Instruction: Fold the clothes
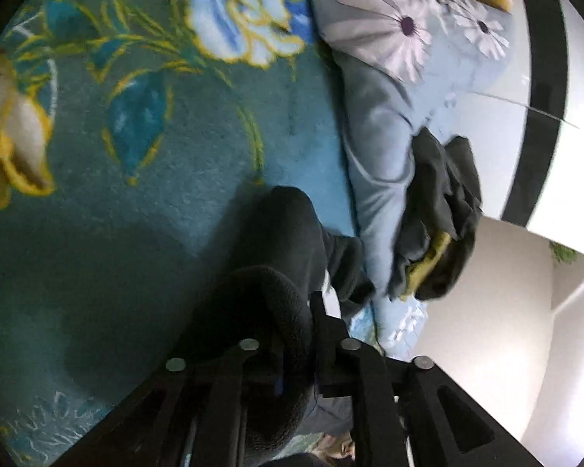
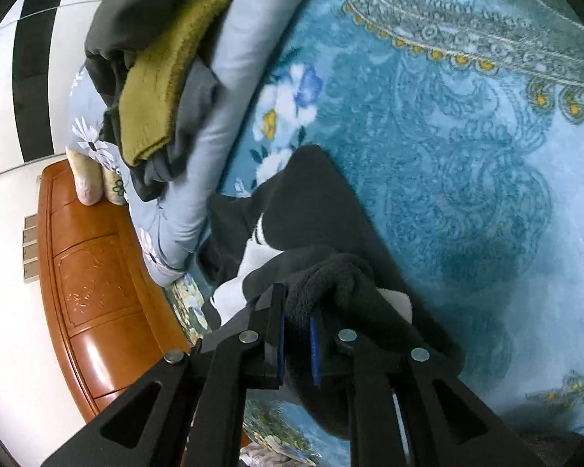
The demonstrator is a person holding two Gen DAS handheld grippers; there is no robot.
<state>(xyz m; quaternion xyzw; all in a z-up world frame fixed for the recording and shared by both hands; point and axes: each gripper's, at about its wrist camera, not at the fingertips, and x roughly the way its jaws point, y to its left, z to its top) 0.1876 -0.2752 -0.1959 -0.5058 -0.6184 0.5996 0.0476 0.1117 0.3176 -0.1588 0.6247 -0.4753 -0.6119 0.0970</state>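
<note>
A dark fleece garment (image 1: 288, 233) hangs over the teal floral blanket (image 1: 155, 155). My left gripper (image 1: 296, 323) is shut on a bunched fold of it, and the cloth hides the left finger's tip. In the right wrist view the same dark garment (image 2: 323, 210) drapes down from my right gripper (image 2: 298, 311), which is shut on a thick fold between its blue pads (image 2: 314, 346). Some white fabric (image 2: 249, 257) shows under the garment.
A pale blue quilt with daisy prints (image 1: 385, 89) lies beside the blanket, with a pile of dark and olive clothes (image 2: 155, 74) on it. An orange wooden bed frame (image 2: 93, 272) runs along the left. White floor tiles with a black band (image 1: 533, 136) lie beyond.
</note>
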